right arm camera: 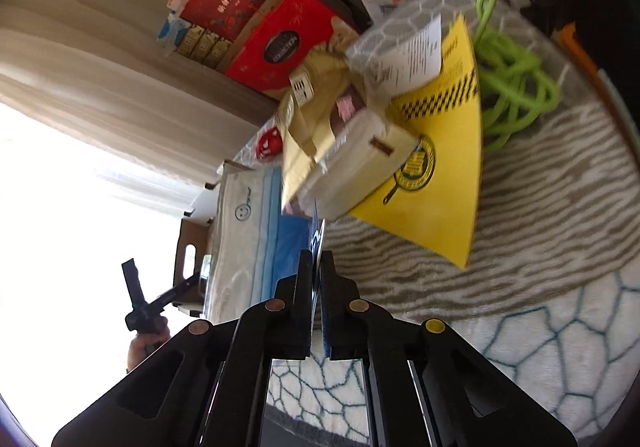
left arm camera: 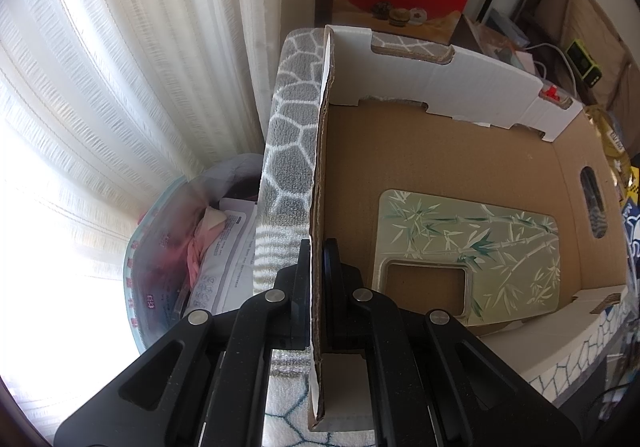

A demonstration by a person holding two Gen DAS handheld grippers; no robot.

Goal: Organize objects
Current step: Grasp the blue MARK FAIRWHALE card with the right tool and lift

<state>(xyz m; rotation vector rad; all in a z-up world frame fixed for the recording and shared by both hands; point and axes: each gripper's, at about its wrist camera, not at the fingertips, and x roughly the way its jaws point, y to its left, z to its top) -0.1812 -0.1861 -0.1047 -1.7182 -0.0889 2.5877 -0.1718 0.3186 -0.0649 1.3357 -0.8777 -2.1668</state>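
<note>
Corrugated cardboard is what our left gripper (left arm camera: 318, 259) pinches: the thin side wall of the open box (left arm camera: 440, 159), whose floor holds a glossy bamboo-print board (left arm camera: 480, 247). Our right gripper (right arm camera: 317, 267) is clamped on a flat blue item (right arm camera: 318, 239) (which we cannot identify); we should lift it steadily from the plush rug (right arm camera: 540, 231) toward the box.
</note>
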